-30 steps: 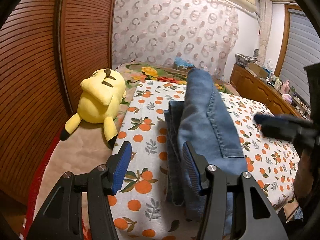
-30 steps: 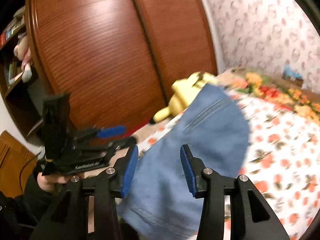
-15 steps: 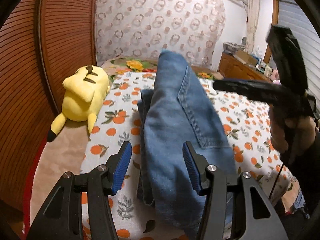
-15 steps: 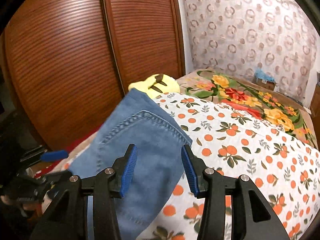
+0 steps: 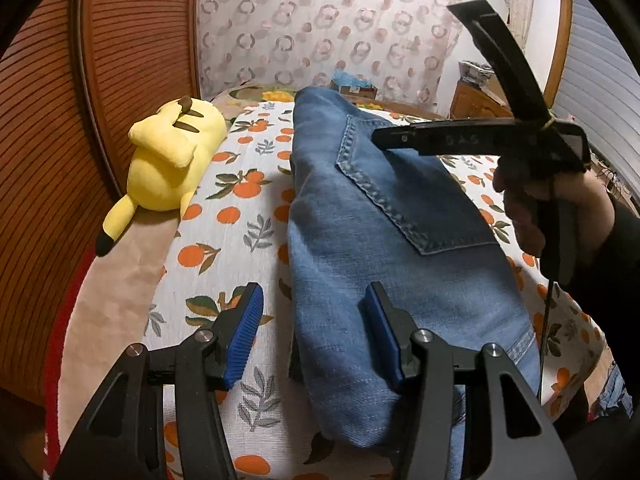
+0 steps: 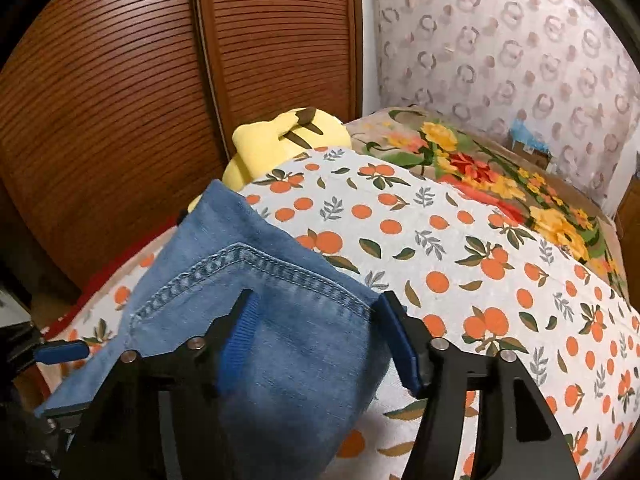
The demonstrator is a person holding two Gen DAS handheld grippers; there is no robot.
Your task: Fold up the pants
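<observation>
Lying folded on the white bedspread with orange fruit prints are the faded blue denim pants, back pocket up. No writing can be read. The left gripper has its jaws spread, pinching nothing. The right gripper hovers over the pants, jaws opening, pads clear of the cloth.

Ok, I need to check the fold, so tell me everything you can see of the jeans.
The jeans are faded blue denim, folded into a long thick bundle lying flat on the orange-print bedspread. A stitched back pocket faces up. The left gripper straddles their left edge without pinching; the right gripper is opening over the fabric near the pocket.
</observation>
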